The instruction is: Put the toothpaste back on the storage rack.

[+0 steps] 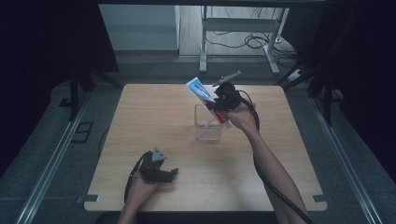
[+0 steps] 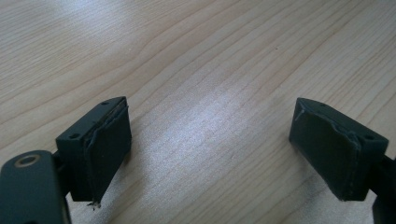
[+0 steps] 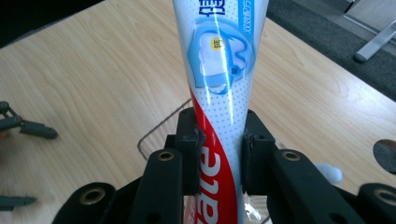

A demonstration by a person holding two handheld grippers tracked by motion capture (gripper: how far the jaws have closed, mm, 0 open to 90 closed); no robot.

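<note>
Clearly tilted, the toothpaste tube slants up-left from the right gripper.

Partial white letters "ate" on the red band of the toothpaste tube; other print unreadable.

Toothpaste tube: crimped end cut off by top edge in right gripper view; lower end hidden behind jaws. Small print unreadable.
</note>
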